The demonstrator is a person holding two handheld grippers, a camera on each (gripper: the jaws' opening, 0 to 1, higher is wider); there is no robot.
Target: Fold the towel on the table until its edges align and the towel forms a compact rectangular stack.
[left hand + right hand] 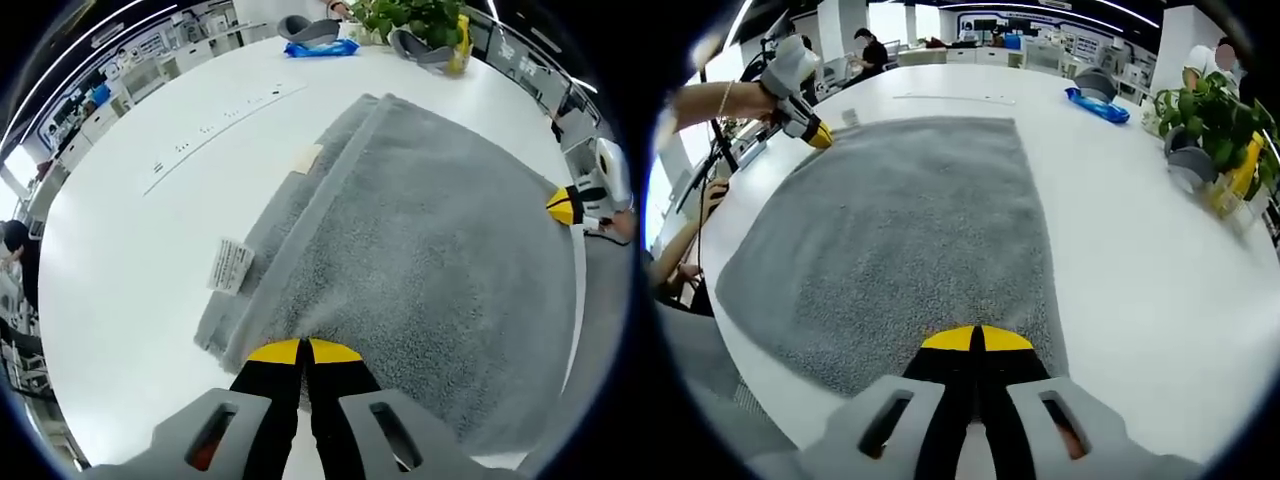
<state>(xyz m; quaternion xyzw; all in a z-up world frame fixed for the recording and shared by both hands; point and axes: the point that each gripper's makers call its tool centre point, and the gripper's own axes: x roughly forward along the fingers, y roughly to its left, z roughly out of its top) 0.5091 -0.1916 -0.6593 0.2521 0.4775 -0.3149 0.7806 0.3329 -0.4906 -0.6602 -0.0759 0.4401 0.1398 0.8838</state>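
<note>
Both claws pinching towel [430,250] edges (opposite corners)

Left hand-held gripper [303,351] with black jaws, yellow tips, grey housing, right hand-held gripper [976,338] identical

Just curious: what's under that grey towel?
The grey towel lies folded on the white table; a lower layer with a label peeks out. Anything beneath is covered.

Bare counter [1120,230] lies open beside the towel [910,230]. At the far edge a plant [1205,110], grey bowls [1188,165] and a blue packet [1098,105] stand in the way; a white strip [215,125] lies flat nearby.
</note>
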